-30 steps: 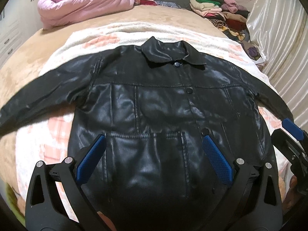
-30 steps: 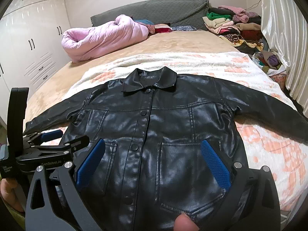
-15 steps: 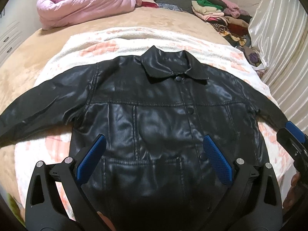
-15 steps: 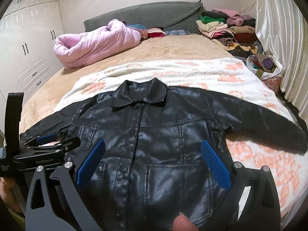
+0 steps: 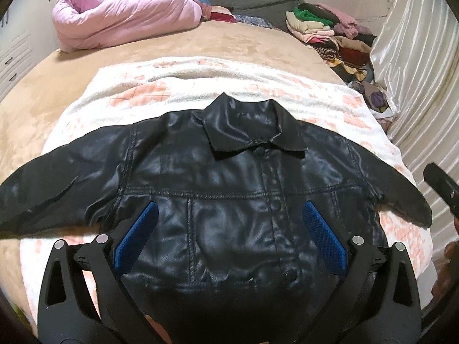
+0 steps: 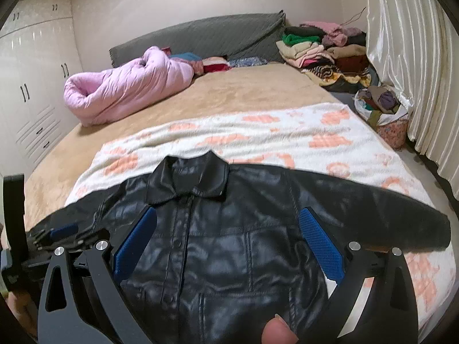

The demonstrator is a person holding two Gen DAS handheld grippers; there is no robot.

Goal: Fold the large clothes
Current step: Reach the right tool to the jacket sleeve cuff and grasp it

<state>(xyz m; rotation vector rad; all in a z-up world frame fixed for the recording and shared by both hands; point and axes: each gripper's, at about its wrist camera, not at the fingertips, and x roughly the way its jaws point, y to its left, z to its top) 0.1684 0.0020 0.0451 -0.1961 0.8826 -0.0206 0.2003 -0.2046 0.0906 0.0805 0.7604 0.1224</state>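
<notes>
1. since a second ago both grippers have drawn back; the black leather jacket point(image 5: 229, 200) now sits lower between the jaws, collar nearer.
2. left gripper point(image 5: 229, 238): jaws spread wide, empty, over the jacket's chest on the patterned blanket point(image 5: 137, 91). risk: slick leather slipping from a shallow pinch.
3. right gripper point(image 6: 228, 243): jaws wide, empty; outstretched sleeves may drag and bunch the blanket.

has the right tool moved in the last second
Yes. The right tool has pulled back and tilted up: the black jacket sits lower in its view and more of the wall above the grey headboard shows.
</notes>
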